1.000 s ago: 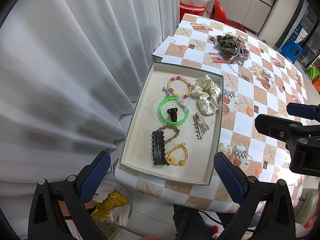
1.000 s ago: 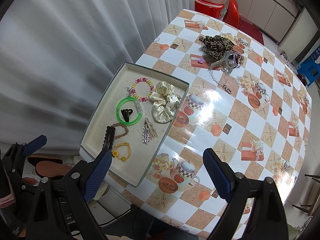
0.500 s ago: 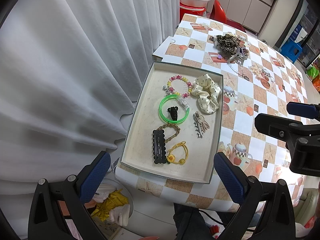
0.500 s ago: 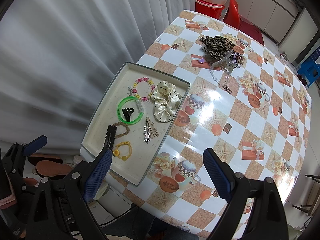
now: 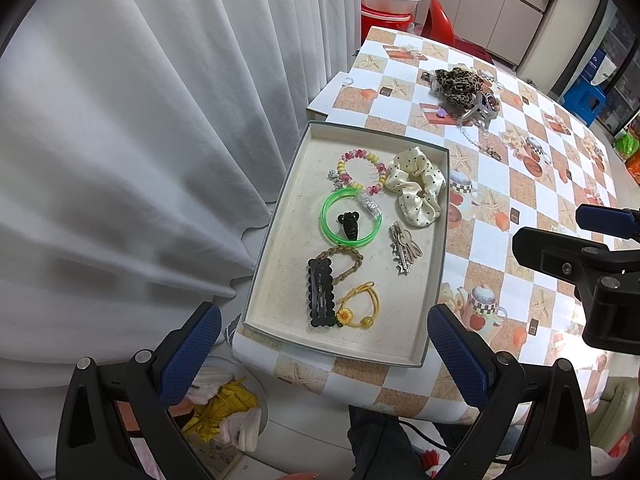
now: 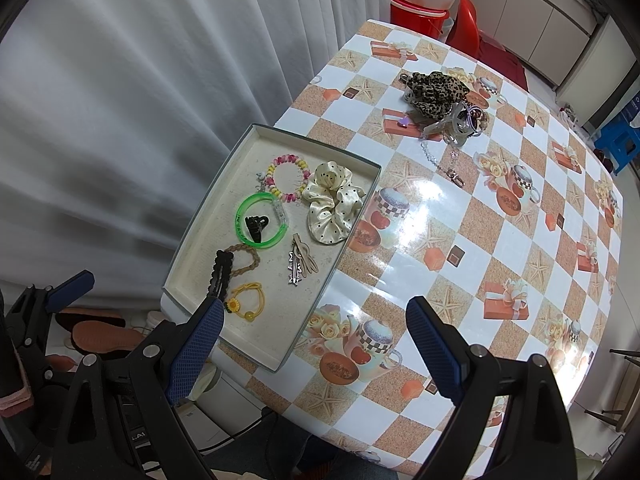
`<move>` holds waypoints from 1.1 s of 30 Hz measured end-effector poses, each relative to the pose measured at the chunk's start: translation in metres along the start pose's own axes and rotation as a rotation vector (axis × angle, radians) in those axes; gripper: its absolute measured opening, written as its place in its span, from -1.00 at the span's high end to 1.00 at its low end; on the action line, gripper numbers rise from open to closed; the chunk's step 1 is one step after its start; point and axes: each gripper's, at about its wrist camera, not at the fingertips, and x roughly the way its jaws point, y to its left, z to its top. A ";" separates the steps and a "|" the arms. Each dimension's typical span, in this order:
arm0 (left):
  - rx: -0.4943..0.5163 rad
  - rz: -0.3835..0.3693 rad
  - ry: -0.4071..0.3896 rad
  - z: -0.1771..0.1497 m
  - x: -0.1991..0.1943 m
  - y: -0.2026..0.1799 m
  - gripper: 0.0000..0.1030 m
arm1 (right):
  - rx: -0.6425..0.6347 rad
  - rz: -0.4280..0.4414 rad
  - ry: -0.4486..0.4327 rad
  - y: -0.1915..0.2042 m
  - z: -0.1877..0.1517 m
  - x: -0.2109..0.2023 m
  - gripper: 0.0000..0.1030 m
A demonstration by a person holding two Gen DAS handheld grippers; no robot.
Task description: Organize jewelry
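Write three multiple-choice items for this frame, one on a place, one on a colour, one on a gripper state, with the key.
1. Where does the leopard-print scrunchie lie?
A. in the tray
B. on the tablecloth beyond the tray
C. in a gripper

2. What colour is the bangle around the small black claw clip?
A. green
B. red
C. blue

3. How is the right gripper?
A. shut on a chain
B. shut and empty
C. open and empty

Key: 1 B, it sits on the checked tablecloth well past the tray; 2 A, the ring is bright translucent green; 3 C, its blue pads stand wide apart with nothing between.
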 end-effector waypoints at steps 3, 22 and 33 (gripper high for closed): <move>-0.002 0.002 0.002 0.000 0.000 0.000 -1.00 | -0.002 0.000 -0.001 0.000 0.000 0.000 -0.82; -0.005 0.001 0.006 0.001 0.001 -0.002 -1.00 | 0.000 0.001 -0.001 0.000 0.000 0.001 -0.82; -0.024 0.020 -0.005 -0.004 0.004 0.008 -1.00 | -0.008 0.008 0.005 0.006 0.001 0.001 -0.82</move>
